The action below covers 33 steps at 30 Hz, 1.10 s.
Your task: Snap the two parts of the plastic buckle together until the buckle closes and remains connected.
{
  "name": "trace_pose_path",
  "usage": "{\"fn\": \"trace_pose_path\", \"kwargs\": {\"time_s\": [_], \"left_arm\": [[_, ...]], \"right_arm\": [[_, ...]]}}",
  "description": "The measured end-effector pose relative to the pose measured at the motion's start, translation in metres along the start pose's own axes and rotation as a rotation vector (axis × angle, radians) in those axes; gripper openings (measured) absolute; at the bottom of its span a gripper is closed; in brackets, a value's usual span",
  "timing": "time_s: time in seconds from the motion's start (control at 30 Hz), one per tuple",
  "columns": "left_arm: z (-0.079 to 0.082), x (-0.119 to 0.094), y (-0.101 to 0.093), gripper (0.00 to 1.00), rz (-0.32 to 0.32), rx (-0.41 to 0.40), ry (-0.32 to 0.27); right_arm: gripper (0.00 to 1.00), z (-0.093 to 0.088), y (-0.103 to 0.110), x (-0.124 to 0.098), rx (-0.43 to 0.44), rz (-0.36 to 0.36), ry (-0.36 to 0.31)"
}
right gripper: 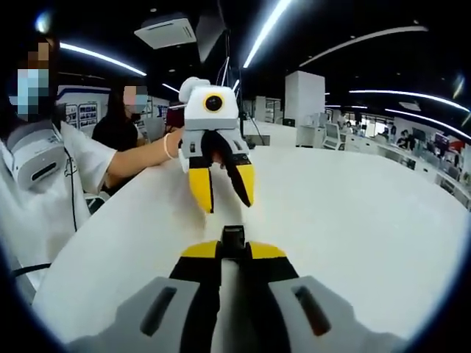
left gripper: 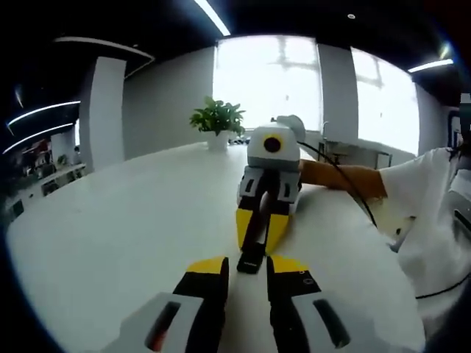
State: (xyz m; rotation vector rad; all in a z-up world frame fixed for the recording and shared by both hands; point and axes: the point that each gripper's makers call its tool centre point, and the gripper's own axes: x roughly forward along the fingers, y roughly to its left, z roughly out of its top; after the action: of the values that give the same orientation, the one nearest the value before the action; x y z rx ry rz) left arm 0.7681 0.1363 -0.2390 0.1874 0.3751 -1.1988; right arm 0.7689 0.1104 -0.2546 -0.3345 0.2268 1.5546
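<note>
Left gripper view, from left to right: the white desk [left gripper: 110, 243] spreads out bare toward a potted plant [left gripper: 218, 120] at its far edge under bright windows, and at the bottom the left claw [left gripper: 246, 266] rises with its yellow-tipped jaws set a narrow gap apart, holding nothing. Just beyond them lies the black plastic buckle [left gripper: 255, 239], one end at the left claw's tips and the rest clamped between the yellow jaws of the right claw [left gripper: 259, 234], which faces the camera. Behind it, on the right, a person's forearm [left gripper: 342, 178] and white sleeve [left gripper: 423, 213] rest along the desk edge. In the right gripper view, a person in a white shirt [right gripper: 70, 176] sits at the left, arm reaching to the left claw [right gripper: 223, 195], whose jaws hang apart above the desk [right gripper: 353, 220] with nothing between them. Below it, the right claw [right gripper: 234, 252] is closed on the buckle [right gripper: 233, 239], a short black end poking out past its tips. Whether the two buckle parts are joined, I cannot tell.
</note>
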Motion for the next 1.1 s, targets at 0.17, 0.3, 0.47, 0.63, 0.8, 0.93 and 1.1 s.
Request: {"fn": "trace_pose_path", "kwargs": {"time_s": [0.17,0.3,0.47,0.63,0.8,0.93,1.1], "left_arm": [[-0.001,-0.007,-0.004,0.19,0.024,-0.006,0.018],[-0.003,-0.013,-0.002,0.19,0.056,-0.026,0.02],[-0.006,-0.017,-0.002,0.18,0.091,-0.023,0.029],[-0.004,-0.02,-0.007,0.18,0.118,-0.023,0.017],[-0.008,-0.025,-0.012,0.18,0.135,-0.023,0.015],[-0.011,-0.027,-0.014,0.18,0.148,-0.027,0.02],[-0.012,-0.028,-0.018,0.18,0.149,-0.021,0.017]], "right_arm": [[0.12,0.004,-0.004,-0.003,0.018,0.008,-0.02],[0.12,0.003,-0.011,-0.004,0.04,0.015,-0.019],[0.13,0.002,-0.019,0.001,0.031,0.019,-0.014],[0.13,0.004,-0.029,0.006,0.027,0.026,-0.015],[0.13,0.005,-0.047,0.01,0.015,0.011,-0.004],[0.13,0.006,-0.064,0.01,0.036,0.009,-0.007],[0.13,0.003,-0.08,0.01,0.056,0.021,0.013]]}}
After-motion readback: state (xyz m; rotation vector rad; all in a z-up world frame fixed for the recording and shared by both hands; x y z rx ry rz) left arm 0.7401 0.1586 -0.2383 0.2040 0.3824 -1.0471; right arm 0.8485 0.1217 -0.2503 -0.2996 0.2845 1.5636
